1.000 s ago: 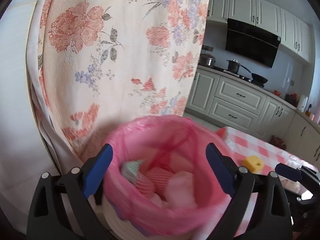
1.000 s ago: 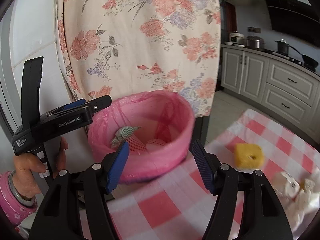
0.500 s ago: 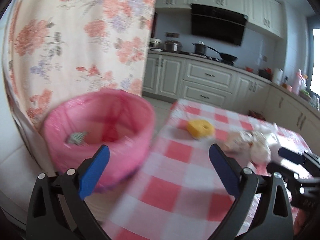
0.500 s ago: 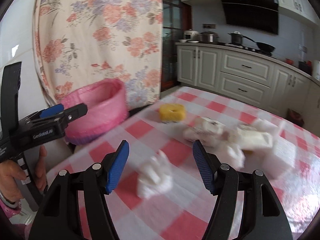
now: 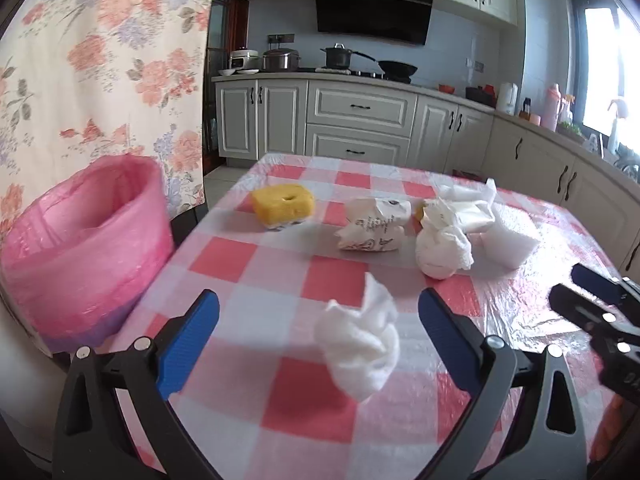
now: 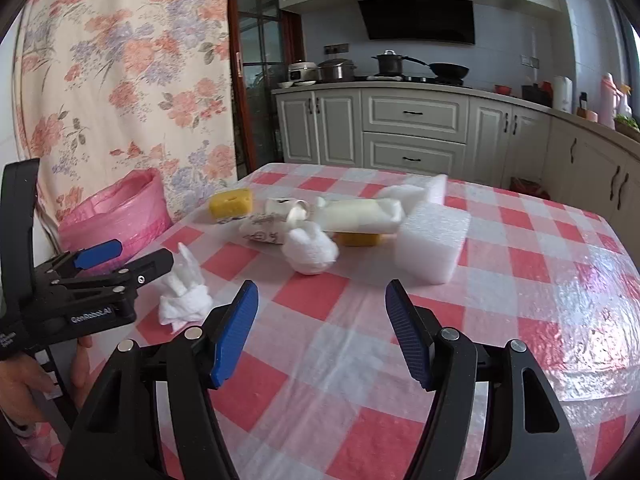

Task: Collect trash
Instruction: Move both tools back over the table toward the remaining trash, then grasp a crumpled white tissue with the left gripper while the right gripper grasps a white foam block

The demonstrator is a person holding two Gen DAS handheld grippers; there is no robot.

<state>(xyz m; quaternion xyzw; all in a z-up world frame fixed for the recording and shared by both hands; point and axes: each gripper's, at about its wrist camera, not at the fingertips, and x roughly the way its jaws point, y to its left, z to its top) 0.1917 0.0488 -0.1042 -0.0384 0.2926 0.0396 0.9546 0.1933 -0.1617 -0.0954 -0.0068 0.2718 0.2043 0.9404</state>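
On the red-and-white checked counter [image 5: 248, 264], a crumpled white tissue [image 5: 362, 350] lay nearest the camera, directly ahead of the left gripper [image 5: 318, 330], whose blue-padded fingers [image 5: 188, 338] stood spread apart and empty on either side of it without touching. Farther back on the counter sat a cluster of trash: a yellow sponge [image 5: 283, 203], a crumpled printed paper wrapper [image 5: 372, 226], a balled white paper towel [image 5: 440, 250], a pale plastic packet [image 6: 362, 212] resting on a second yellow piece, and a white foam block [image 6: 434, 240] at the right of the pile. The sponge stood a little apart from the rest, toward the counter's left edge. Beside that edge, off the counter, stood a bin lined with a pink bag [image 5: 86, 248], its mouth open; what it held could not be made out. The right gripper [image 6: 322, 328] hung over the near part of the counter, its fingers likewise parted with nothing between them, pointed toward the paper towel and foam block. A person's hand [image 6: 24, 376] gripped the left tool's handle at the lower left. Behind the bin hung a floral curtain [image 6: 120, 60], with pale kitchen cabinets [image 5: 360, 124] beyond.
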